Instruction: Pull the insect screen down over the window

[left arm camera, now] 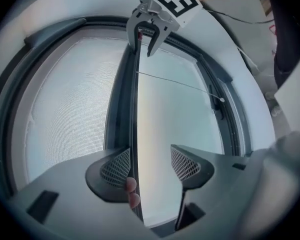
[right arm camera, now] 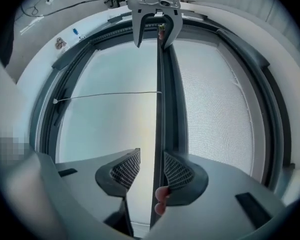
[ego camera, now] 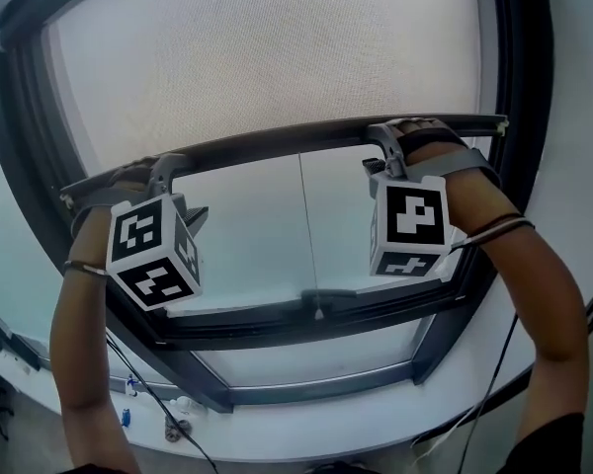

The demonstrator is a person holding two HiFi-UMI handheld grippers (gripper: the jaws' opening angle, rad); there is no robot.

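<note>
Head view: pale woven-mesh insect screen (ego camera: 277, 57), drawn partway down the dark-framed window (ego camera: 522, 87). Its dark metal bottom bar (ego camera: 296, 138) crosses mid-pane, with bare glass below. The left gripper (ego camera: 166, 171) is at the bar's left end and the right gripper (ego camera: 395, 136) at its right end.

Left gripper view: the bottom bar (left arm camera: 132, 109) runs between the fingers. It lies against one pad (left arm camera: 116, 166), and the other pad (left arm camera: 185, 164) stands well clear. Fingers wide, not clamped.

Right gripper view: the bottom bar (right arm camera: 159, 109) runs between the fingers, against one pad (right arm camera: 177, 173). A narrow gap shows at the other pad (right arm camera: 126, 170). Fingers narrow, not clamped.
</note>
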